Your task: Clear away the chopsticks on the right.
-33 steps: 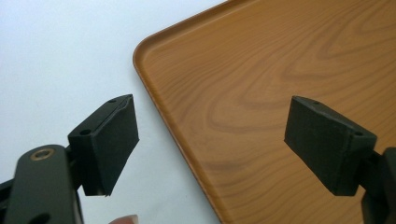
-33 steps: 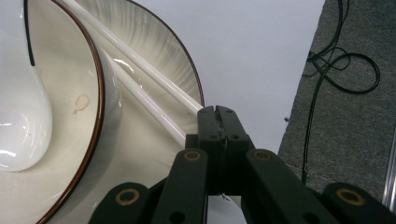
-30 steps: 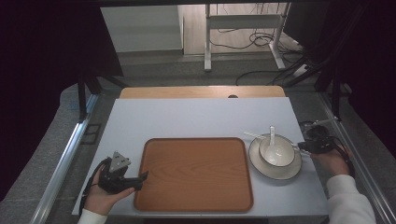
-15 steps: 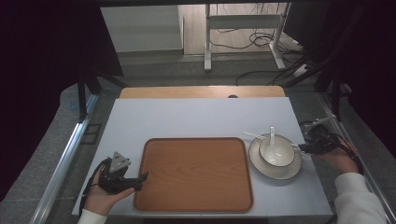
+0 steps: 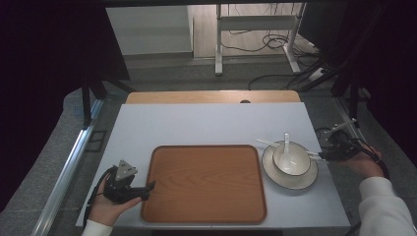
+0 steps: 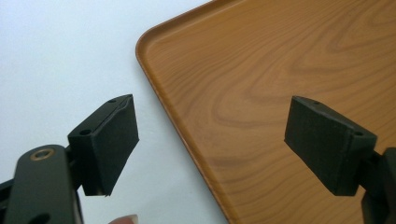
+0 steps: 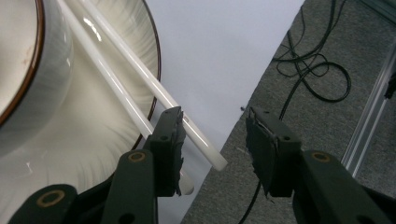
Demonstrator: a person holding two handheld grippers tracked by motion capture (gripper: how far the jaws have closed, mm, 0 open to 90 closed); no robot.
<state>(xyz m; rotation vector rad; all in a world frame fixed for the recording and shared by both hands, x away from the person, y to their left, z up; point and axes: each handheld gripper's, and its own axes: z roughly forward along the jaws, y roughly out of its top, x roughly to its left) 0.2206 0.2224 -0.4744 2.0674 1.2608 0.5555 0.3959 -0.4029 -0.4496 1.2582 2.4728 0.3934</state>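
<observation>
Right gripper (image 7: 212, 149) spread, jaws just closing slightly, one white chopstick (image 7: 154, 88) end poking between them, the other's tip hidden behind a jaw. Chopsticks on plate (image 5: 275, 177) beside bowl (image 5: 291, 160). Left gripper (image 6: 210, 149) spread astride wooden tray (image 6: 280, 70) edge.

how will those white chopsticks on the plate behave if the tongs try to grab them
The chopsticks look glossy, smooth and round, so probably slippery and apt to roll. They lie loose across the plate rim, so a nudge may slide them off. They look thin and stiff, likely light.

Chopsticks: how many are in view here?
2. Both white chopsticks lie side by side across the plate, beside the bowl; their near ends stick out past the rim by the right gripper.
</observation>
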